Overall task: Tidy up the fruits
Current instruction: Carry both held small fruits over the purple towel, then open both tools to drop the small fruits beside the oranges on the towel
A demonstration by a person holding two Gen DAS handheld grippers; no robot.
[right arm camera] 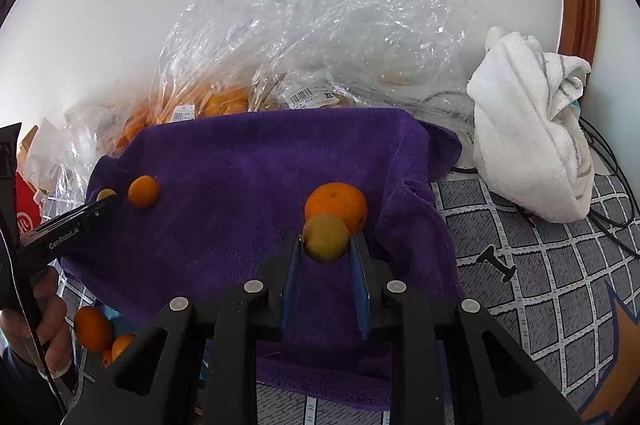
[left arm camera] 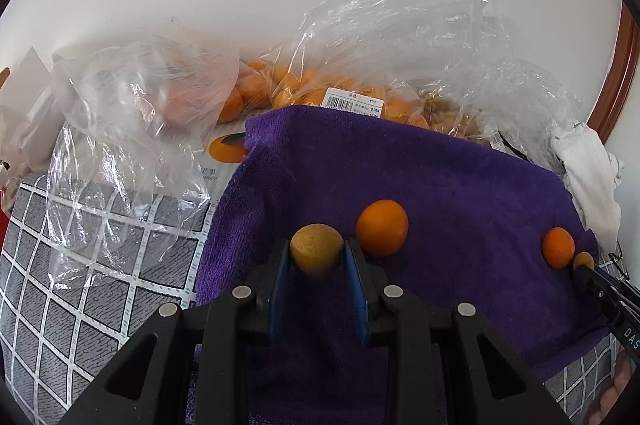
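Purple towel (left arm camera: 420,177) covers the table; we note left tongs (left arm camera: 316,253) clamping a yellowish fruit (left arm camera: 316,255), an orange (left arm camera: 382,227) at its 1 o'clock; right tongs (right arm camera: 326,241) gripping a yellow-green fruit (right arm camera: 325,237).

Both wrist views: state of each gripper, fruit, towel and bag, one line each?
left gripper: shut on yellow-brown fruit
right gripper: shut on yellow-green fruit
large orange: loose on the towel
small orange: loose on the towel
purple towel: spread out, rumpled
clear bags: crumpled, holding fruit
white towel: bunched up
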